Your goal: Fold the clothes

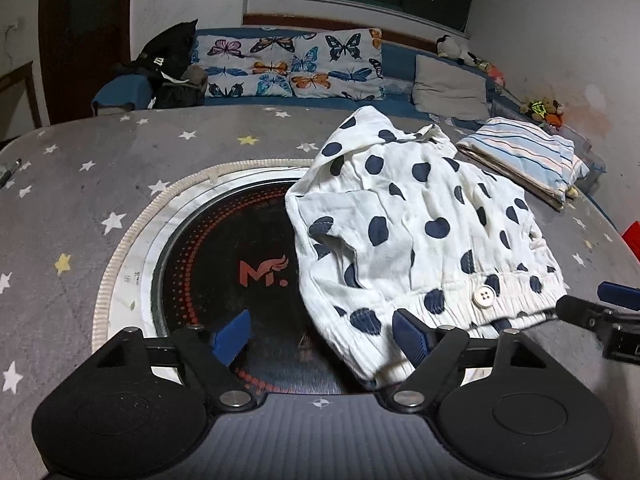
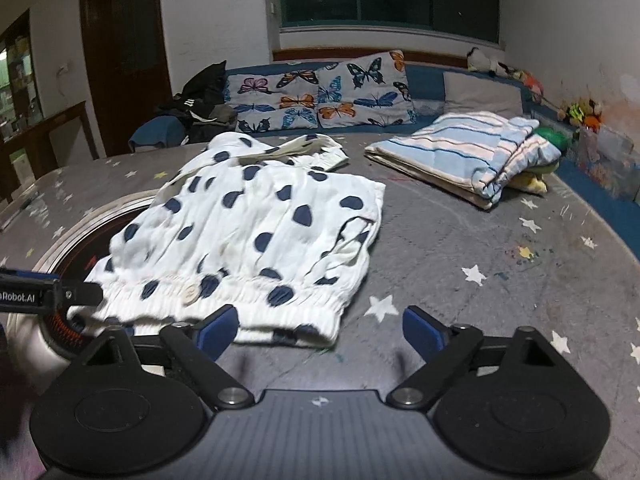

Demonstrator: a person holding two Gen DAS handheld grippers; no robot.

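Note:
A white garment with navy dots (image 1: 416,224) (image 2: 256,240) lies rumpled on the star-print grey table cover, its elastic hem with a white button (image 1: 483,295) nearest me. My left gripper (image 1: 322,334) stands open at the hem's left corner, over the dark round plate; its right pad (image 1: 410,338) touches the cloth edge. My right gripper (image 2: 320,330) is open at the hem's right corner, its left pad (image 2: 218,330) against the hem. Each gripper's tip shows in the other's view: the right gripper (image 1: 600,312) at the far right edge, the left gripper (image 2: 48,292) at the far left.
A round black plate with a red logo (image 1: 224,272) is set into the table (image 2: 480,280), partly under the garment. A folded striped cloth (image 1: 524,160) (image 2: 464,152) lies at the back right. Behind are butterfly pillows (image 1: 288,64), a dark bag (image 1: 168,64) and plush toys (image 2: 580,112).

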